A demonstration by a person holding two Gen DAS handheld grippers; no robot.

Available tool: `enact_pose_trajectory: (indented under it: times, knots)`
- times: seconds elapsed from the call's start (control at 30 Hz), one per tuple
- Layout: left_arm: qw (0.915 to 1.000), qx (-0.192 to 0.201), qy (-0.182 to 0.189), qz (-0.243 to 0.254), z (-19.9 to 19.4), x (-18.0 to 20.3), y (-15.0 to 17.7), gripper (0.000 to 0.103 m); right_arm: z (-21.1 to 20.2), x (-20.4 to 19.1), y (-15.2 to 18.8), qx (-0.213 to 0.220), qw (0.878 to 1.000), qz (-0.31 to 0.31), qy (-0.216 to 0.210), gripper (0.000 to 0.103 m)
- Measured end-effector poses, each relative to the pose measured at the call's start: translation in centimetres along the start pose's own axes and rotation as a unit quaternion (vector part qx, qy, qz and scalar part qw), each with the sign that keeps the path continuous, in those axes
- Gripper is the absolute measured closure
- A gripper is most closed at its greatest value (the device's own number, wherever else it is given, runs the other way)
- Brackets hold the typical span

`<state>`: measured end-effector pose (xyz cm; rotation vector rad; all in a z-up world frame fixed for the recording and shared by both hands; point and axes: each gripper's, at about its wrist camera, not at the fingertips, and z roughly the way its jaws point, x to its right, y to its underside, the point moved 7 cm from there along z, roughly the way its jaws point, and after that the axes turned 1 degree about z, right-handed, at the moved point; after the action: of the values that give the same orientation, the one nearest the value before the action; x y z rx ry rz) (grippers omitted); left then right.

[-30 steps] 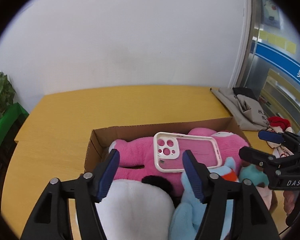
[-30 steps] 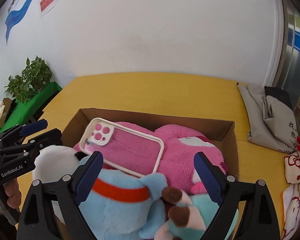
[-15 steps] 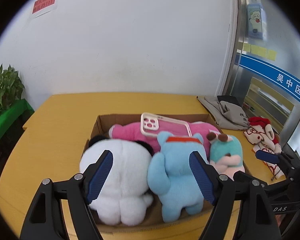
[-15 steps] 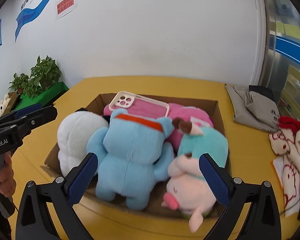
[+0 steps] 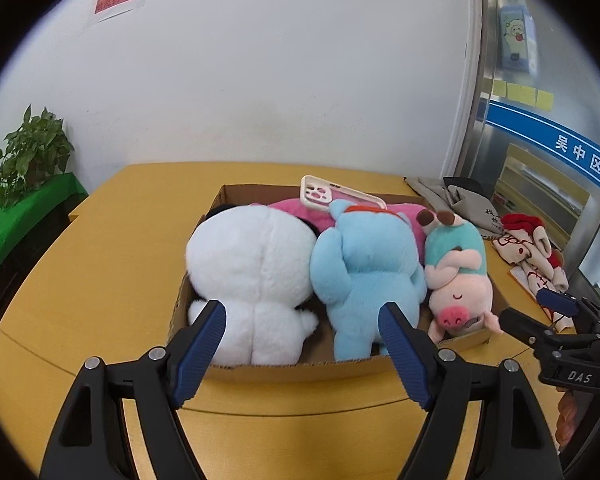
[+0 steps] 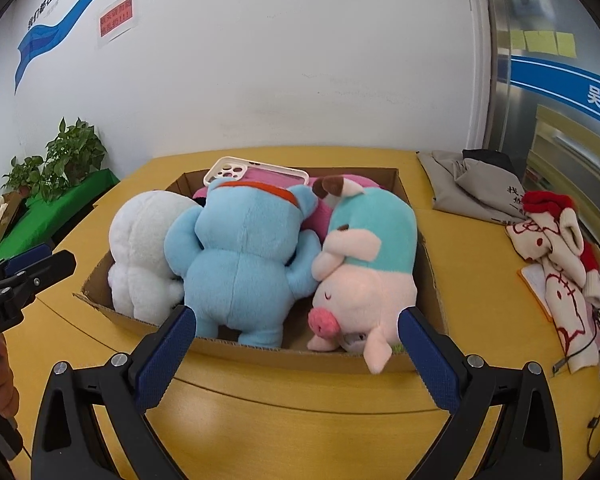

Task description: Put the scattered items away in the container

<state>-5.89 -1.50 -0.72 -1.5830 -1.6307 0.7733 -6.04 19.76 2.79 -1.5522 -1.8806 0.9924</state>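
Nearest to you, your left gripper hangs with its blue-padded jaws spread apart and nothing between them; the jaws have just been opening, though not in the last instant. Your right gripper is likewise released and empty, its jaws also just widened to their fullest. Both sit just short of the near wall of a cardboard box on a yellow table. Packed side by side in the box are a white plush on the left, a blue plush in the middle, and a pink pig plush in a teal top on the right, its ear drooping over the near rim. Behind them lies a pink plush, with a cream phone case resting on top. Beyond the box to the right, grey cloth and a red-and-cream fabric item lie on the table.
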Motion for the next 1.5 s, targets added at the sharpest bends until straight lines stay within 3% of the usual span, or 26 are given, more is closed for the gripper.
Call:
enact_pose_trajectory:
  times: [0.17, 0.43, 0.53, 0.8, 0.9, 1.2, 1.37, 1.5]
  knots:
    - [0.9999, 0.003, -0.006, 0.008, -0.5, -0.1, 3.0, 0.024, -1.1, 0.0, 2.3, 0.014, 1.0, -0.014, 0.006, 0.0]
    - [0.9991, -0.041, -0.008, 0.004, 0.5, -0.8, 9.3, 0.024, -2.6, 0.7, 6.9, 0.047, 0.999, -0.001, 0.012, 0.0]
    - [0.9993, -0.034, -0.012, 0.003, 0.1, -1.1, 10.7, 0.024, -3.1, 1.2, 8.1, 0.065, 0.998, 0.006, 0.023, 0.0]
    - [0.9986, 0.029, -0.037, 0.023, -0.5, -0.9, 9.9, 0.023, -2.2, 1.0, 10.7, 0.059, 0.998, 0.011, 0.023, 0.0]
    - [0.9986, 0.035, -0.034, 0.02, 0.2, -0.9, 9.4, 0.023, -1.7, 0.4, 10.9, 0.062, 0.998, -0.004, 0.023, 0.0]
    - [0.9997, -0.009, -0.017, 0.012, 3.4, -0.5, 11.7, 0.022, -0.3, -0.5, 11.6, 0.071, 0.997, -0.008, 0.012, 0.0]
    - [0.9998, -0.015, -0.008, -0.004, 3.5, -0.9, 11.9, 0.022, -0.3, -0.3, 11.4, 0.078, 0.997, -0.007, 0.012, 0.0]
    - [0.9989, -0.045, 0.0, -0.009, 4.2, -0.9, 12.7, 0.022, -0.1, 0.3, 11.4, 0.074, 0.997, 0.007, 0.02, 0.0]
